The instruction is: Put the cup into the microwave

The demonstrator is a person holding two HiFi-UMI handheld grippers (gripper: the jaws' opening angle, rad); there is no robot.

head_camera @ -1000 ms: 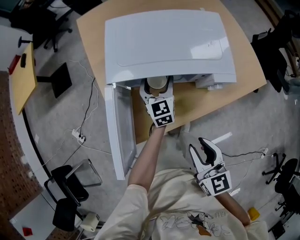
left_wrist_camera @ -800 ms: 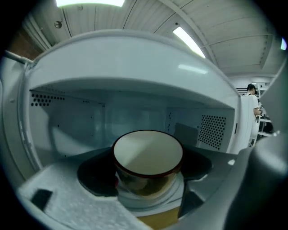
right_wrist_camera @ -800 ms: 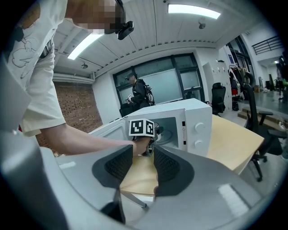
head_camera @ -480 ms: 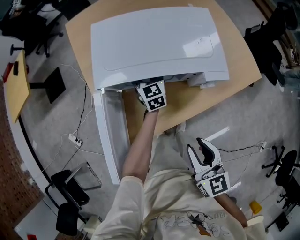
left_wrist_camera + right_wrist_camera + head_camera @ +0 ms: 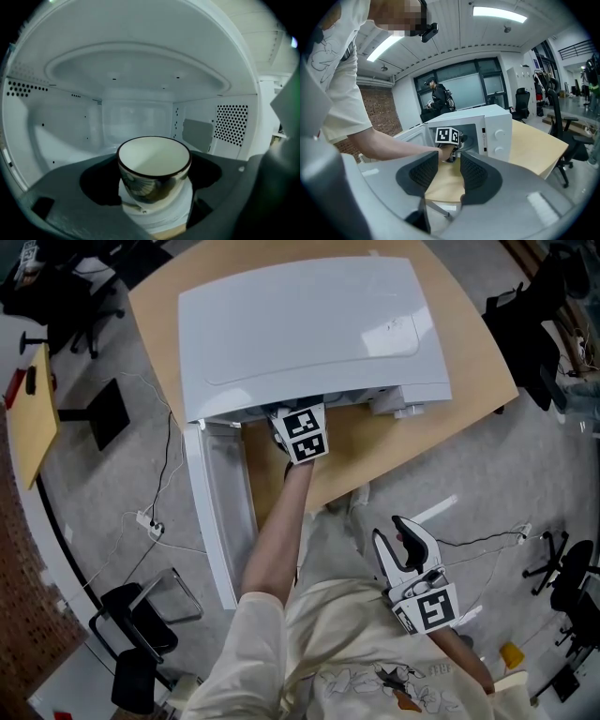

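Note:
The cup [image 5: 154,164], cream inside with a dark rim and patterned side, stands upright deep in the white microwave [image 5: 300,324] cavity. My left gripper [image 5: 154,187] has its jaws on either side of the cup. They hold it and are just starting to open. From the head view only the left gripper's marker cube [image 5: 305,435] shows at the oven's mouth; the cup is hidden under the oven top. The right gripper [image 5: 392,538] hangs near the person's body, open, with nothing between its pads [image 5: 424,173].
The microwave door [image 5: 220,512] is swung wide open to the left, over the edge of the wooden table [image 5: 394,442]. Cables [image 5: 155,512] and office chairs [image 5: 141,610] lie on the grey floor. A person stands far behind the microwave [image 5: 438,96].
The left gripper has pushed further into the microwave; the cup, seen at the opening a second ago, is now out of the head view. The right gripper has stayed put.

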